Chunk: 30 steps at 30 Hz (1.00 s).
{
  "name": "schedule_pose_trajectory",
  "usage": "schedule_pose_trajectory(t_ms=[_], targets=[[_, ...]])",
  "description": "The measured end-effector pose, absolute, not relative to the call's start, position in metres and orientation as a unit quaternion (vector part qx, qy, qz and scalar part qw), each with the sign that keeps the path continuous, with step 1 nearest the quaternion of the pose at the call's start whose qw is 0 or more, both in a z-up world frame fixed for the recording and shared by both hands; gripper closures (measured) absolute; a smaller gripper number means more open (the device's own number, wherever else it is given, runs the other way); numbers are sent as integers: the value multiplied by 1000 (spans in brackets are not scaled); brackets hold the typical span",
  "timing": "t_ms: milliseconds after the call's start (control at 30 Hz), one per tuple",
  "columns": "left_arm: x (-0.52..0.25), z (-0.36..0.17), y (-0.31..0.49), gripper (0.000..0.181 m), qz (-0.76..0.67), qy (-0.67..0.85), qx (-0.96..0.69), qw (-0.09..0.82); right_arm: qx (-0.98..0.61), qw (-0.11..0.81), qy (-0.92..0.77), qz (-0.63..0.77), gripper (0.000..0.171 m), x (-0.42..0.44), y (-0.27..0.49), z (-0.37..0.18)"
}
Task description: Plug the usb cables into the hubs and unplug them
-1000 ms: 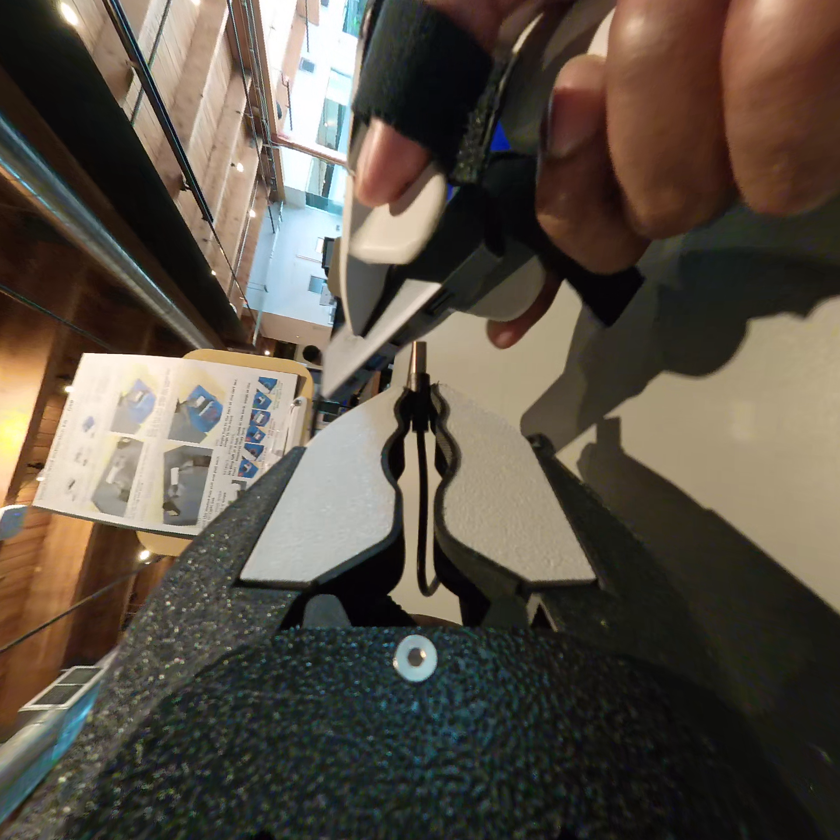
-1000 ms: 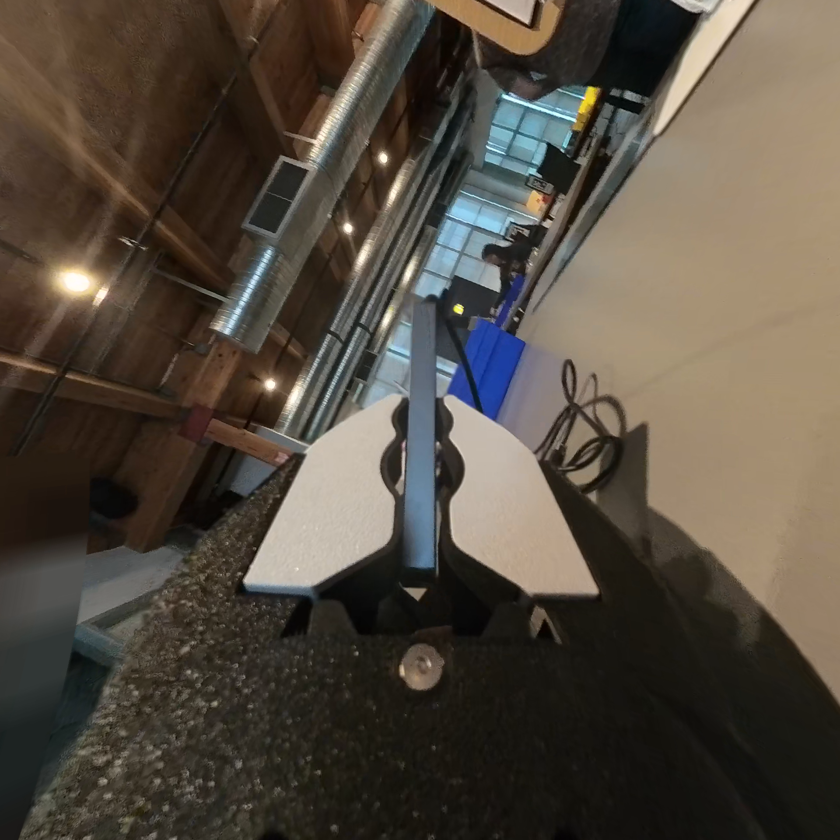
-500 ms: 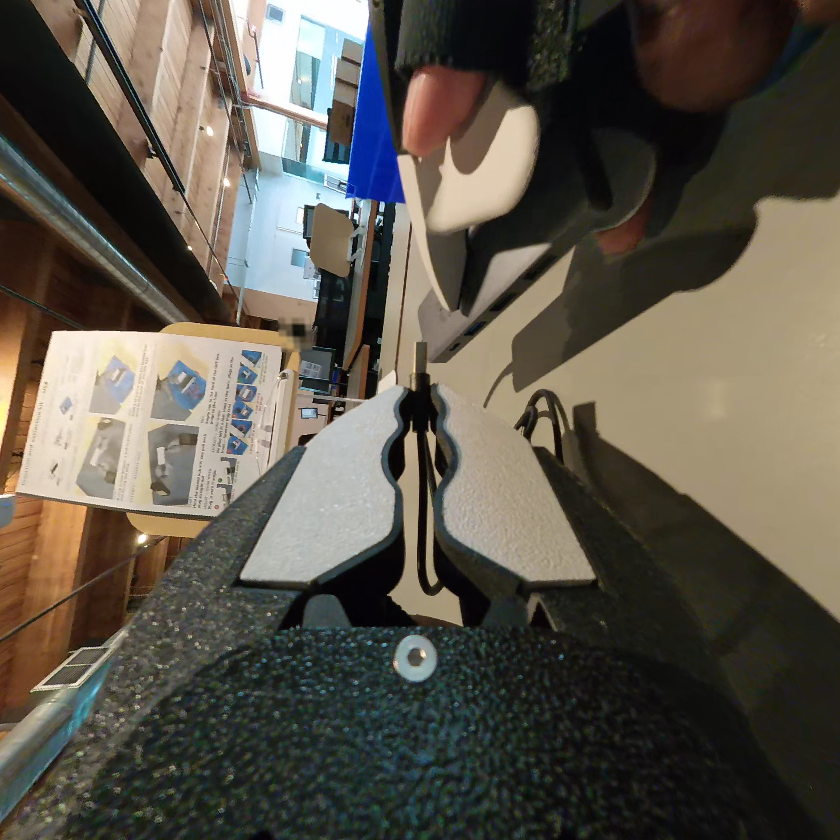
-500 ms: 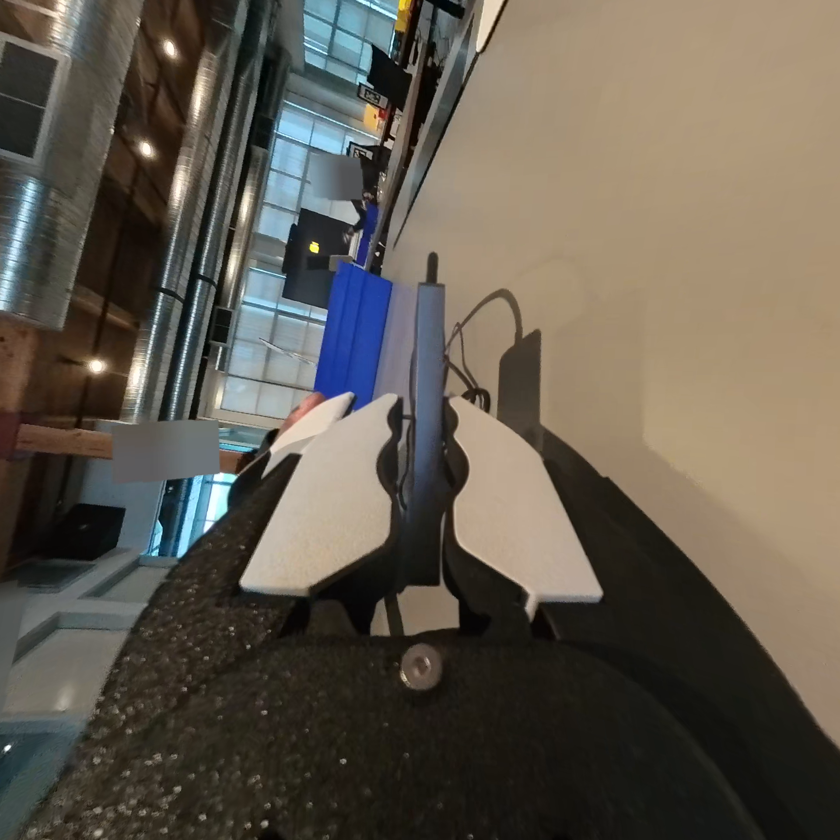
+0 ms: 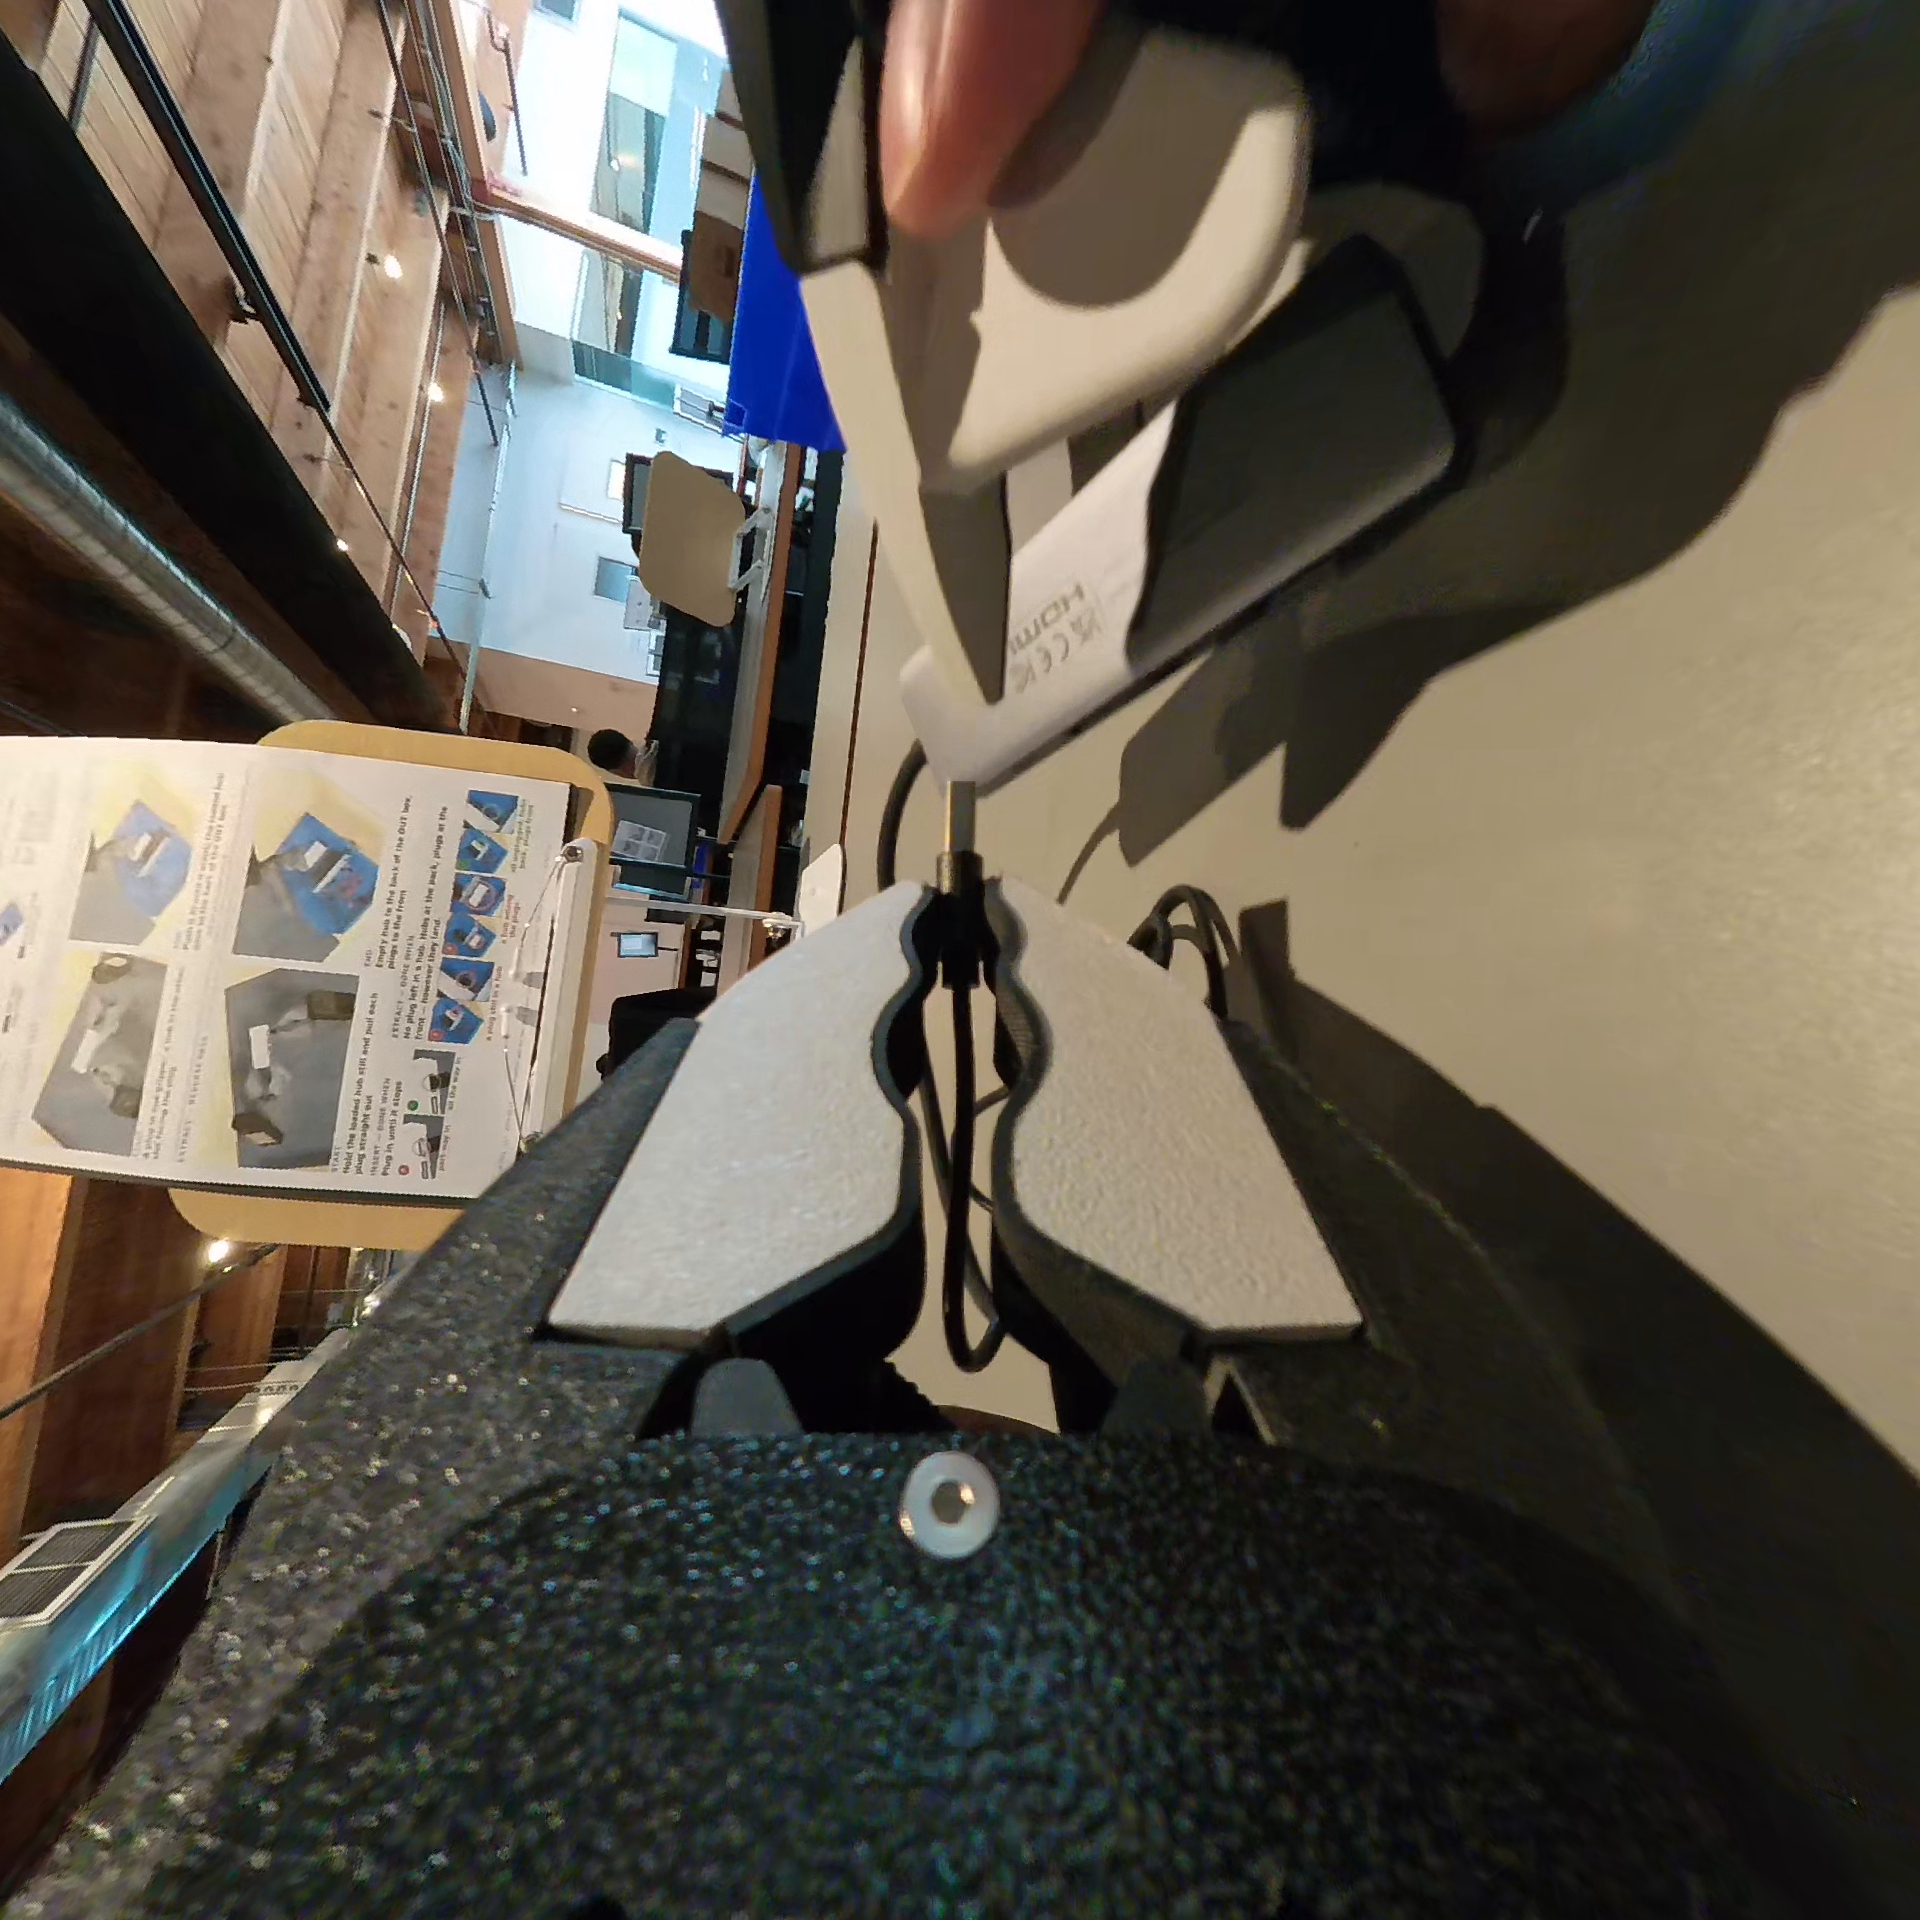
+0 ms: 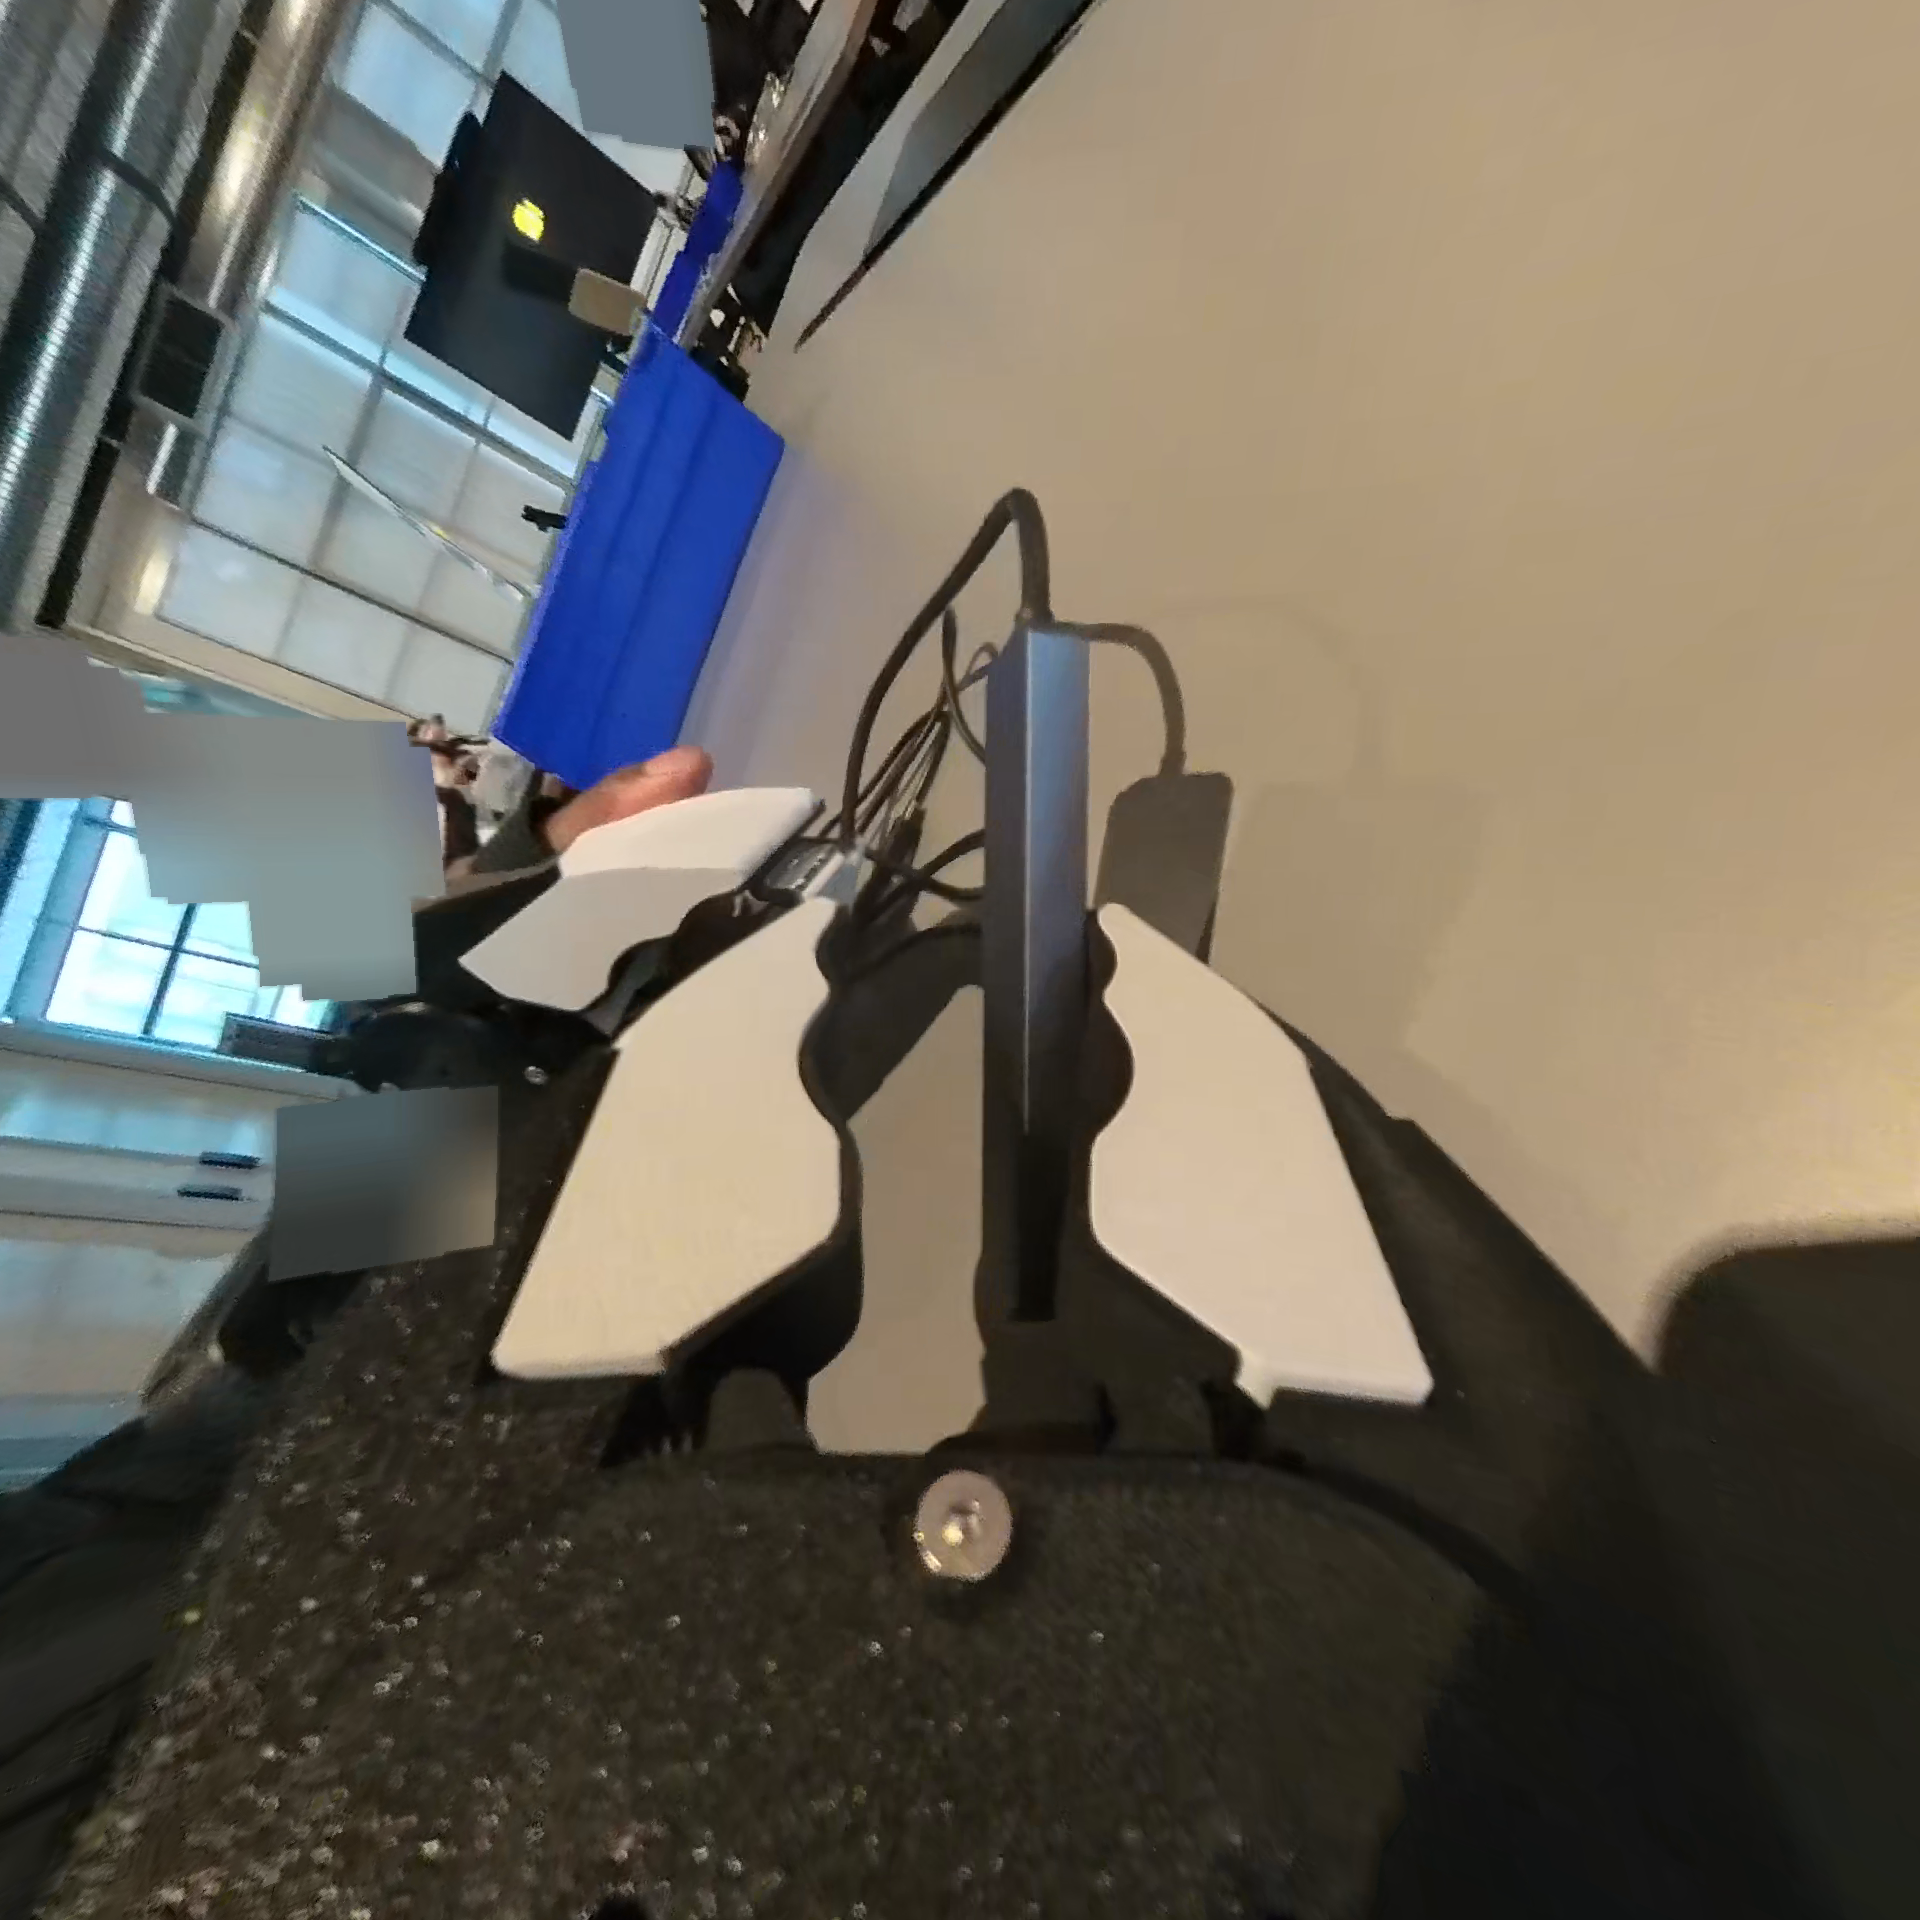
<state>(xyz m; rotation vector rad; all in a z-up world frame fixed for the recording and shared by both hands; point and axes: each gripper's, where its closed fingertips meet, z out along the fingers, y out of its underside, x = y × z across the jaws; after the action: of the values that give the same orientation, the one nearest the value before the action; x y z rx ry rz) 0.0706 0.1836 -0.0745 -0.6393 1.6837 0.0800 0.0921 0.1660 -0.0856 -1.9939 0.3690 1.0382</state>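
Now, left wrist view: left hand-held gripper pinched tight on a black usb plug, metal tip sticking out past the fingertips, thin black cable looping back between the fingers. The tip touches, or nearly touches, the end face of a white hub; whether it has entered a port cannot be told. The white hub is up off the beige worktop, held by the right hand-held gripper, with a person's fingertip at the top edge of the view. A coil of black cables lies on the worktop just beyond the fingers. An instruction sheet stands at left.

Right wrist view: right hand-held gripper parted partway. A dark grey hub stands edge-on against the inner face of one finger, with a clear gap to the other; whether it is gripped cannot be told. Its black lead arcs from the far end. Left hand-held gripper comes in from the left, close beside, over tangled cables on the worktop. A blue box sits farther back on the worktop.
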Motion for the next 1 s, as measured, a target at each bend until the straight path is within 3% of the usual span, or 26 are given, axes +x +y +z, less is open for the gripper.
schedule_pose_trajectory(t_ms=[533, 600, 700, 867, 1000], targets=[[68, -73, 180, 174, 22, 729, -279, 625, -859, 444, 40, 250, 93, 128, 157, -88], [67, -67, 179, 174, 20, 719, -276, 638, -839, 491, 18, 234, 97, 134, 157, -67], [65, -49, 178, 174, 23, 685, -270, 676, -789, 536, -15, 299, 121, 113, 155, -29], [58, -20, 173, 174, 100, 629, -210, 742, -726, 477, 10, 495, 123, 68, 153, -9], [55, -10, 166, 174, 138, 606, -170, 765, -685, 461, 63, 561, 131, 66, 157, -7]])
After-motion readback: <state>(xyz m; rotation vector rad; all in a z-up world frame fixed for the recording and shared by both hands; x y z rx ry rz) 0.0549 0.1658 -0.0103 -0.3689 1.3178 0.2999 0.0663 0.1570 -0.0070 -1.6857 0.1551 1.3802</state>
